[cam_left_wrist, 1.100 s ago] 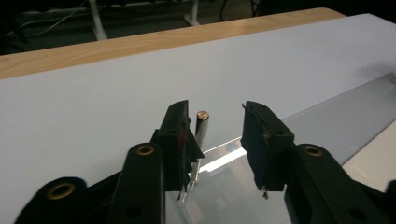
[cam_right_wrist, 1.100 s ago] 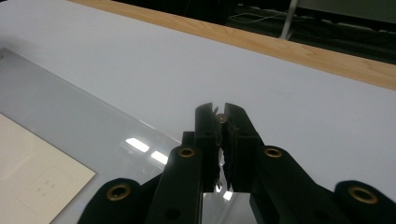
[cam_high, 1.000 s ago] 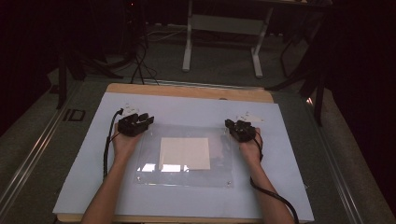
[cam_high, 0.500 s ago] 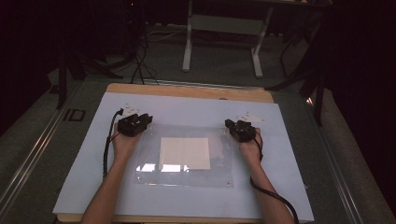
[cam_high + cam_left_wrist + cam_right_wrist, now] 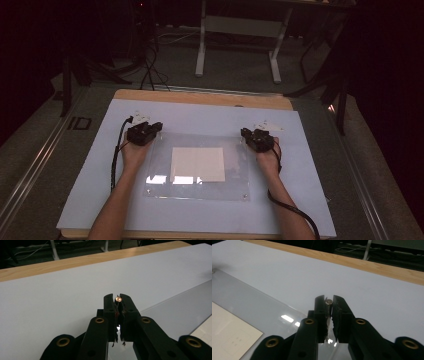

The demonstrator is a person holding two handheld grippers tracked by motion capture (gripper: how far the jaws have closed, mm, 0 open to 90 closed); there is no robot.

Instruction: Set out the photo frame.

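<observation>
Dark floor and metal legs sit behind the desk [image 5: 200, 97], which wears a big white sheet [image 5: 90, 200]. From the high view, nothing has moved in the last second, so I think both hands are holding steady. The clear plate [image 5: 200, 190] lies mid-desk with a pale card [image 5: 198, 164] under it. The left tool [image 5: 143, 132] sits at its 10 o'clock corner, the right tool [image 5: 257, 139] at 2 o'clock.

Left tool [image 5: 117, 302] view adds this: narrow jaws pinch a small copper-coloured stud [image 5: 118, 299] on the plate corner.

Right tool [image 5: 329, 303] view: narrow jaws pinch a stud [image 5: 328, 301] too.
</observation>
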